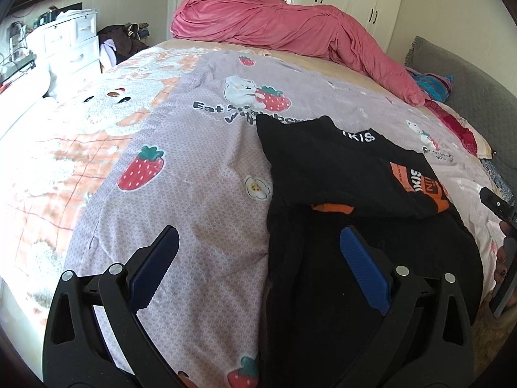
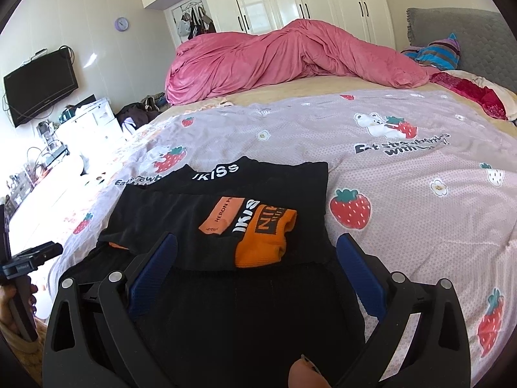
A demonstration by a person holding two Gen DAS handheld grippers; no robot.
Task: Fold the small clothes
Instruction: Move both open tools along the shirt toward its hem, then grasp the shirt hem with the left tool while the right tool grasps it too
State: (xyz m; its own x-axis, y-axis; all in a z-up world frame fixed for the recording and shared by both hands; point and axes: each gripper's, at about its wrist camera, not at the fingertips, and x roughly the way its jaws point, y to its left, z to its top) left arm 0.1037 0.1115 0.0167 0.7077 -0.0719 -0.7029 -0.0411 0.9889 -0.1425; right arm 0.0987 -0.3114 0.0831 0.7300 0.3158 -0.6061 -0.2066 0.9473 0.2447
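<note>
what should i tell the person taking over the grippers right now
Left gripper: open, holding nothing, hovering over the left edge of the black garment.
Right gripper: open, holding nothing, hovering over the garment's near part.
The garment lies on the strawberry-print bedsheet, with its top part apparently folded over, orange patch facing up; the lower part still lies spread toward the grippers.
Left to do: probably fold the near part up and tidy the edges.
</note>
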